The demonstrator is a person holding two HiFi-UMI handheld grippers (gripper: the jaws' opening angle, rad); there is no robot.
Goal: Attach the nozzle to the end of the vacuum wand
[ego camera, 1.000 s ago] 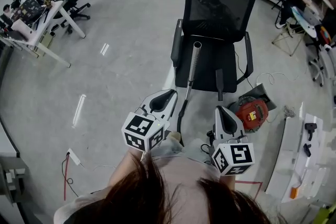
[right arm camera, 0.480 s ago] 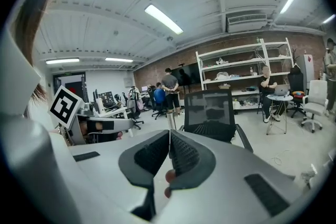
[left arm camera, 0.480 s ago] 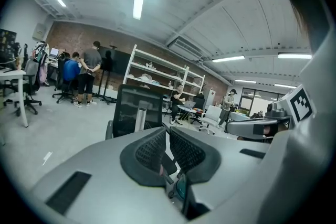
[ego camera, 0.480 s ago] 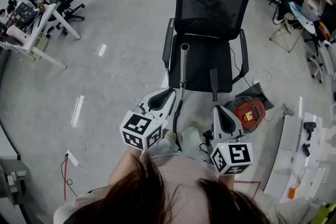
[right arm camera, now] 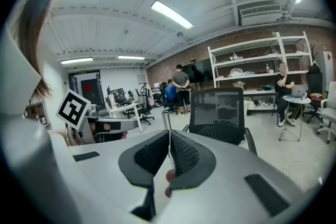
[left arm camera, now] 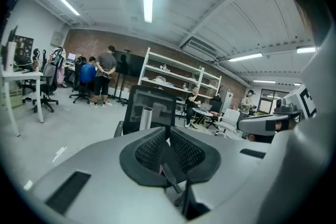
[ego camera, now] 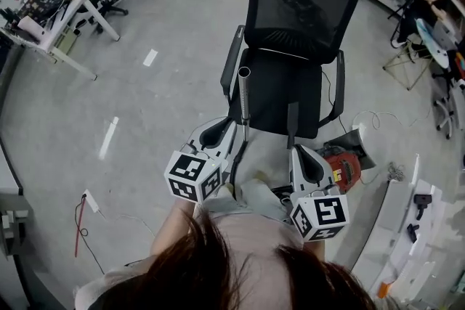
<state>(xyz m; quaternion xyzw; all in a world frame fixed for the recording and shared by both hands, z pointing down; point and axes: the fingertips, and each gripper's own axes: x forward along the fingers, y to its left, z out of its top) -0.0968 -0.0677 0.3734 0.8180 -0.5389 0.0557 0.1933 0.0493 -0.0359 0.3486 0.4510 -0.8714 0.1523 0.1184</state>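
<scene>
The vacuum wand (ego camera: 243,104) is a silver tube standing upright against the front of a black office chair (ego camera: 294,25), open end up. Its black lower part (ego camera: 235,165) runs down between my two grippers. I cannot pick out a nozzle with certainty. My left gripper (ego camera: 216,128) is shut and empty, just left of the wand. My right gripper (ego camera: 301,156) is shut and empty, to the wand's right. In the left gripper view the wand's end (left arm camera: 146,118) shows beyond the shut left gripper (left arm camera: 168,136). In the right gripper view the wand (right arm camera: 166,119) stands behind the shut right gripper (right arm camera: 169,149).
A red vacuum body (ego camera: 341,163) lies on the floor right of the chair, with a cable beside it. A white table (ego camera: 396,229) at the right carries small black parts (ego camera: 421,198). Desks, chairs and people stand at the far left and back; shelves line the back wall.
Both grippers have moved forward toward the chair and wand, staying shut. The wand and chair now sit closer and nearer the middle of the head view.
</scene>
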